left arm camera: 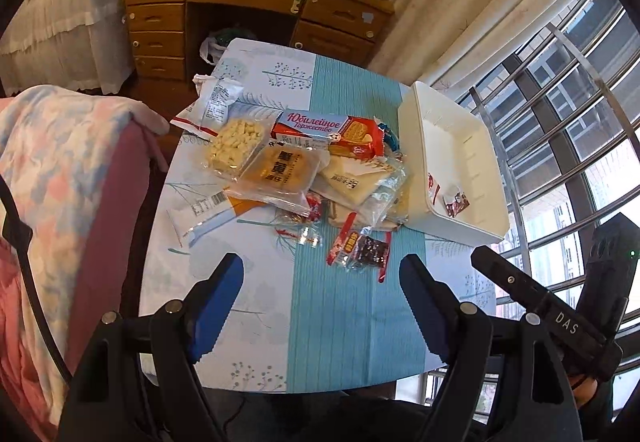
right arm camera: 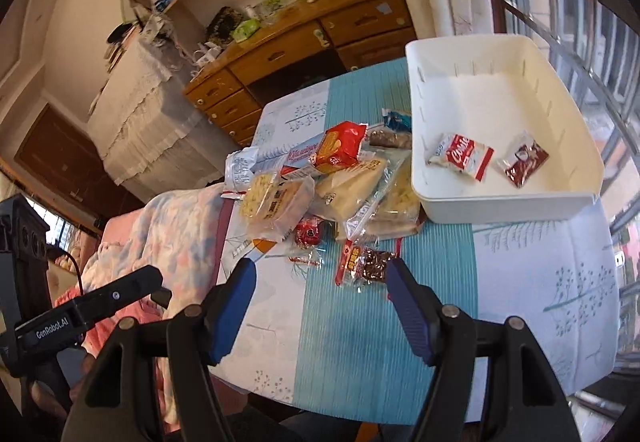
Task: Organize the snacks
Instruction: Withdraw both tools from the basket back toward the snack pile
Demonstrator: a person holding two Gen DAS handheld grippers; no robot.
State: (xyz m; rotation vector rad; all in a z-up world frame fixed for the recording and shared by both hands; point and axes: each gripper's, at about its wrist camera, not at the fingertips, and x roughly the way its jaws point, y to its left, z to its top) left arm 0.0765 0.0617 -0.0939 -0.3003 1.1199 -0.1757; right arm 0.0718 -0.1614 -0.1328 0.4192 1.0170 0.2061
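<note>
Inspection finds the snacks heaped in a loose pile (left arm camera: pixel 304 170) at the middle of the tabletop (left arm camera: pixel 352 322), on a teal and floral cloth. A white bin (right arm camera: pixel 504 202) stands just beside the pile on the window side, evidently the receiving container. Two small packets already lie on its floor: a red-and-white one (right arm camera: pixel 462 156) and a dark red one (right arm camera: pixel 522 162), apart from each other; the rest of its floor is bare. The pile includes a red biscuit pack (left arm camera: pixel 328 132), a clear tub of pale puffs (left arm camera: pixel 234 142), an orange-labelled cake pack (left arm camera: pixel 280 172) lying partly on other wrappers, and a white sachet (left arm camera: pixel 212 102) at the far edge. A small dark snack in clear wrap with a red strip (right arm camera: pixel 366 262) lies alone at the near edge of the pile, flat on the cloth. The left gripper (left arm camera: pixel 320 302) hangs above the near cloth, jaws apart and holding nothing. The right gripper (right arm camera: pixel 320 302) is angled down towards that lone dark snack, jaws likewise apart and empty, one fingertip (right arm camera: pixel 400 278) near the wrapper; contact cannot be confirmed. Judgement: sorting is at an early stage, and the isolated packet is the likely next pick, being free of overlap.
</note>
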